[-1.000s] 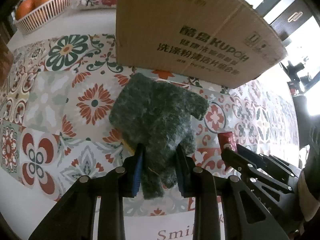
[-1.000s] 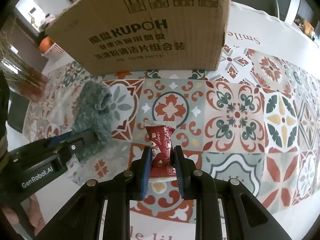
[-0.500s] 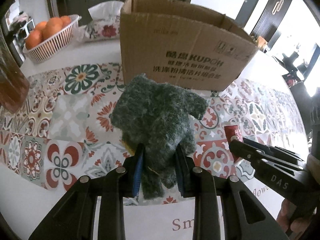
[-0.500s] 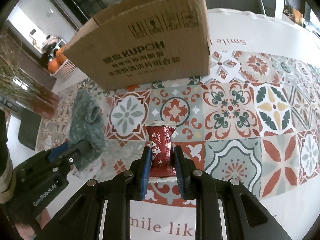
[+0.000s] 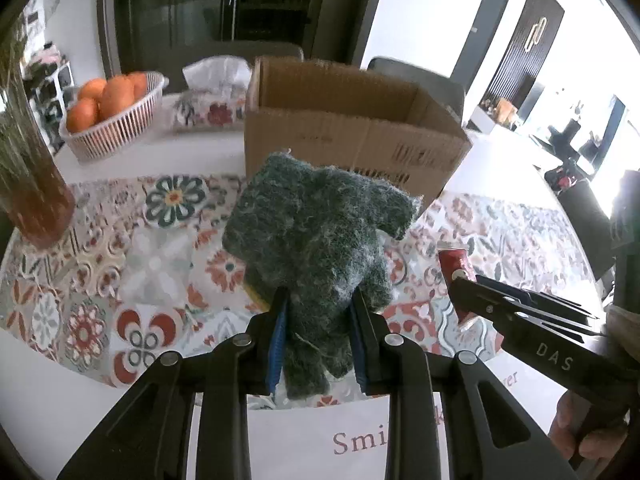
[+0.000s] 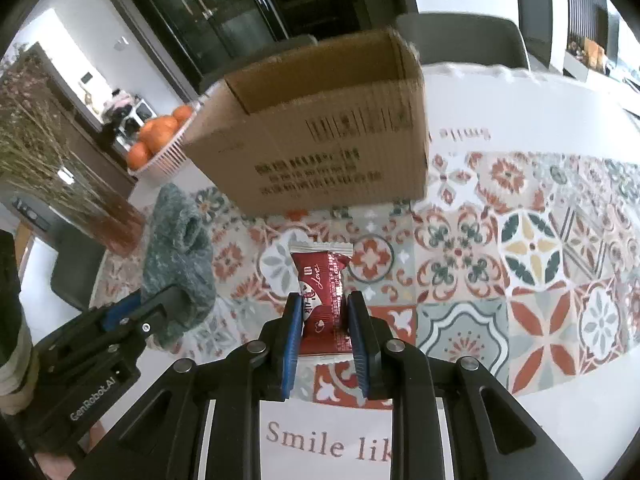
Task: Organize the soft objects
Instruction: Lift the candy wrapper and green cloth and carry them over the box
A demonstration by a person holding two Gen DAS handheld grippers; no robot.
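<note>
My left gripper (image 5: 318,308) is shut on a fuzzy dark green knitted cloth (image 5: 320,232) and holds it above the patterned tablecloth; the cloth also shows in the right wrist view (image 6: 178,256). My right gripper (image 6: 323,312) is shut on a red snack packet (image 6: 322,292), also held above the table. The packet shows in the left wrist view (image 5: 454,264) beside the right gripper's black body. An open cardboard box (image 5: 348,128) stands behind both, its inside partly visible from above (image 6: 320,76).
A white basket of oranges (image 5: 112,120) and a floral tissue box (image 5: 208,100) stand at the back left. A brown vase of dried stems (image 5: 32,184) stands at the left. A grey chair (image 6: 460,36) is behind the box.
Both grippers have risen with their loads. The box now looks lower and farther, and its open top has come into view.
</note>
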